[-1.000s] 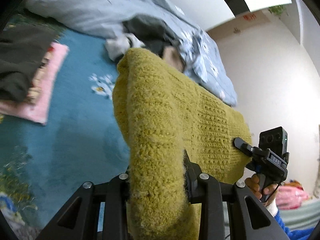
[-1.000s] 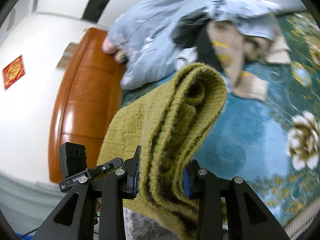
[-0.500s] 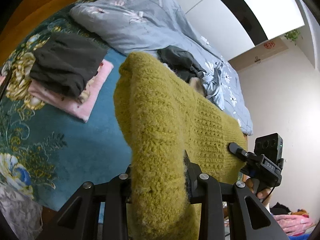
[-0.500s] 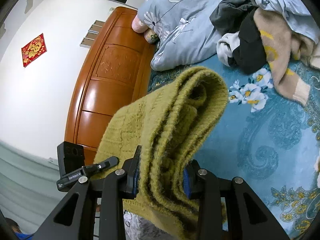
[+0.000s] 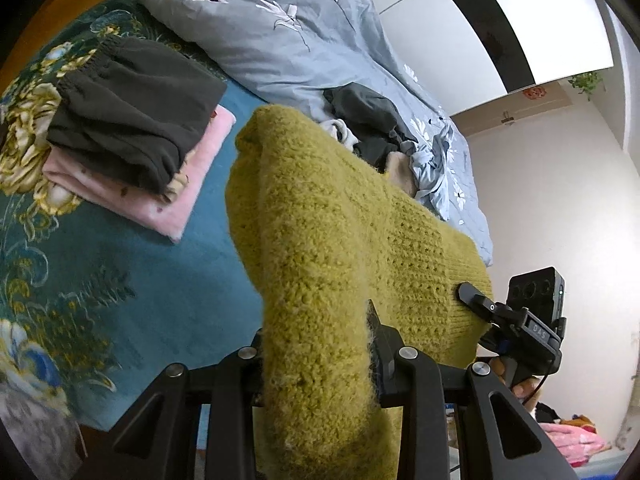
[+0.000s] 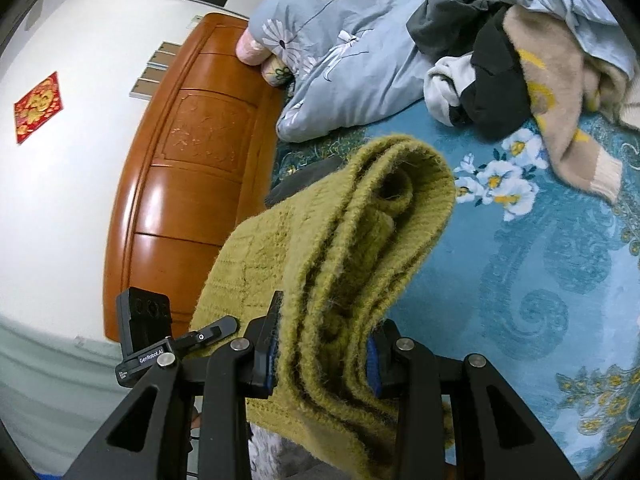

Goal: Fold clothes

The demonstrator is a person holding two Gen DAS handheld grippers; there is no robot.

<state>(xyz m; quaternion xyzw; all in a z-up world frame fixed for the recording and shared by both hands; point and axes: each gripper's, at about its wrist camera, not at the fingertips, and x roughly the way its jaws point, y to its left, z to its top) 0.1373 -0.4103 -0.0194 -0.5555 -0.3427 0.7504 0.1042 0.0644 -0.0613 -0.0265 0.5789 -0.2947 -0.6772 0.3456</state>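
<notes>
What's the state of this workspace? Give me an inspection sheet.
Surface: teal floral bedspread.
Job's things: olive knit sweater, folded over, held up between both tongs.
Folded stack: dark garment on pink one.
Clutter: unfolded clothes heap against grey-blue duvet.
Grippers: left tongs and right tongs each clamp the sweater.
Cables: thin black lead under the right gripper's handle.
Surroundings: wooden headboard, white walls.

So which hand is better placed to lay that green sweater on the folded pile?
Left, probably. Its tool grips the sweater with the pile of folded clothes just ahead to its left. The right tool, also clamped on the sweater, faces the unfolded heap instead.
</notes>
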